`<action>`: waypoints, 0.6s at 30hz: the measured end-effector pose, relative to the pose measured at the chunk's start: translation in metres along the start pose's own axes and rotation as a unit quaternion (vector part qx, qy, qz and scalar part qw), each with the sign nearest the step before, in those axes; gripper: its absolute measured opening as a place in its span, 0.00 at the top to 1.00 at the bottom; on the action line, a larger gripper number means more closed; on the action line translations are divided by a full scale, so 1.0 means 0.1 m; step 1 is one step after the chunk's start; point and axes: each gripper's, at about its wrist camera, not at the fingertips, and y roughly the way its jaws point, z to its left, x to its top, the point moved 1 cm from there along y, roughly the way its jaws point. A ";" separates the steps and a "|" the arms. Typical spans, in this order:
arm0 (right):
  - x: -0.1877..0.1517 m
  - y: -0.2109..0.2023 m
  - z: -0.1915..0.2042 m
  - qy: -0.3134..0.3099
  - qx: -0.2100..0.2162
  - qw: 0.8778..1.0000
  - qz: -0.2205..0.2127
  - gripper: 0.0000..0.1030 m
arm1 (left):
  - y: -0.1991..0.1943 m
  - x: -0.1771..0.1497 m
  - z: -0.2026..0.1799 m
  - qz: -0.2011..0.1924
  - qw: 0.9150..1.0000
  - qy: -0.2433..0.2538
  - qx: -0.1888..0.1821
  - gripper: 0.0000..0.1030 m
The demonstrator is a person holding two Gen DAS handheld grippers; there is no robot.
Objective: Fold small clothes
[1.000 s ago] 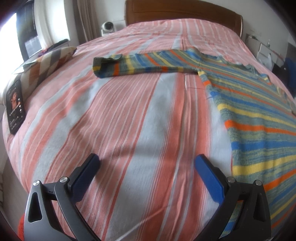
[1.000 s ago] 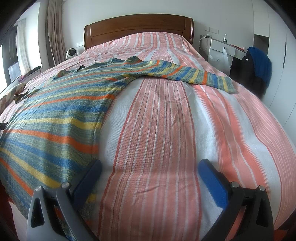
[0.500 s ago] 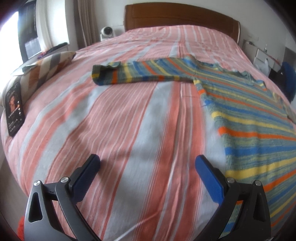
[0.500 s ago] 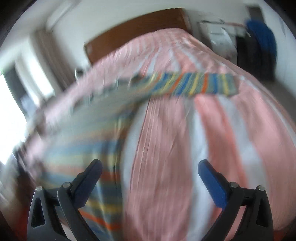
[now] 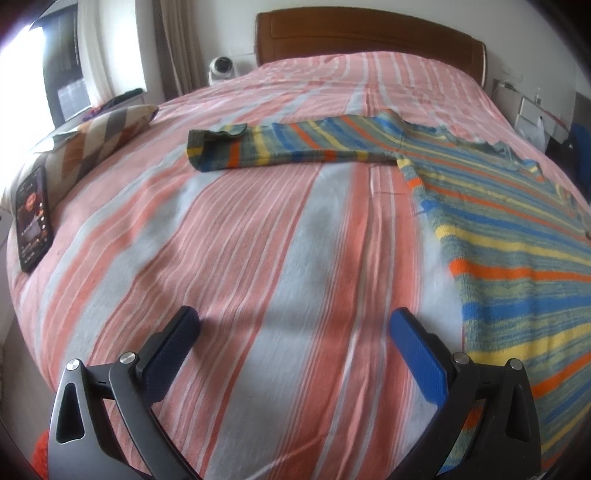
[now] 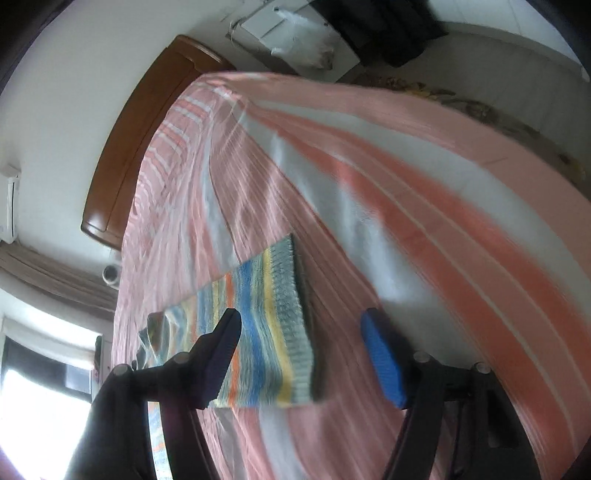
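Observation:
A striped sweater [image 5: 517, 236] in blue, yellow, orange and grey-green lies flat on the bed, its body at the right of the left wrist view and its left sleeve [image 5: 280, 147] stretched out to the left. My left gripper [image 5: 291, 332] is open and empty over bare bedspread, left of the sweater's body. In the right wrist view, which is tilted and blurred, the other sleeve's cuff [image 6: 291, 325] lies between the open fingers of my right gripper [image 6: 301, 332]. The jaws are wide apart and hold nothing.
The bed has a pink, orange and grey striped bedspread [image 5: 258, 258] and a wooden headboard [image 5: 369, 37]. A phone [image 5: 33, 218] and a patterned pillow [image 5: 99, 133] lie at the bed's left edge. A white camera [image 5: 221, 66] and a nightstand [image 6: 288, 22] stand beside the headboard.
My right gripper has swung fast across the bed to the right sleeve's cuff and rolled sideways. My left gripper has drawn back slightly and stayed open.

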 end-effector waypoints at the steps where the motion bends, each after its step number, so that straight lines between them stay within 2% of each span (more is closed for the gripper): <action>1: 0.01 0.03 0.03 -0.005 0.002 1.000 0.004 0.34 | 0.00 0.00 0.00 -0.001 1.000 0.001 0.001 0.00; 2: 0.03 0.05 0.06 -0.007 0.012 1.000 0.009 0.34 | 0.00 0.00 0.00 -0.001 1.000 0.001 0.002 0.00; 4: 0.09 0.11 0.10 -0.012 0.041 0.999 0.025 0.40 | 0.01 0.00 0.00 -0.001 1.000 0.000 0.000 0.00; 6: 0.10 0.20 0.11 -0.029 0.028 0.998 0.040 0.45 | 0.01 0.00 0.00 -0.002 1.000 0.000 0.001 0.00; 8: 0.08 0.27 0.11 -0.031 0.009 0.998 0.045 0.58 | 0.01 0.00 0.00 -0.003 1.000 0.000 0.004 0.00; 10: 0.07 0.30 0.12 -0.035 -0.019 0.998 0.045 0.95 | 0.01 0.00 -0.01 -0.003 1.000 0.000 0.005 0.00; 12: 0.06 0.26 0.19 -0.047 -0.043 0.997 0.043 0.97 | 0.01 0.00 -0.01 -0.003 1.000 0.000 0.004 0.00; 14: 0.07 0.11 0.37 -0.068 -0.047 0.996 0.018 0.97 | 0.01 0.00 -0.01 -0.002 1.000 0.000 0.004 0.00; 17: 0.01 -0.16 0.98 -0.132 -0.017 0.991 -0.012 0.97 | 0.02 0.00 -0.01 -0.001 1.000 -0.002 0.002 0.00; 18: -0.03 -0.24 1.32 -0.162 0.005 0.987 -0.016 0.97 | 0.02 0.00 -0.01 -0.001 1.000 -0.002 0.001 0.00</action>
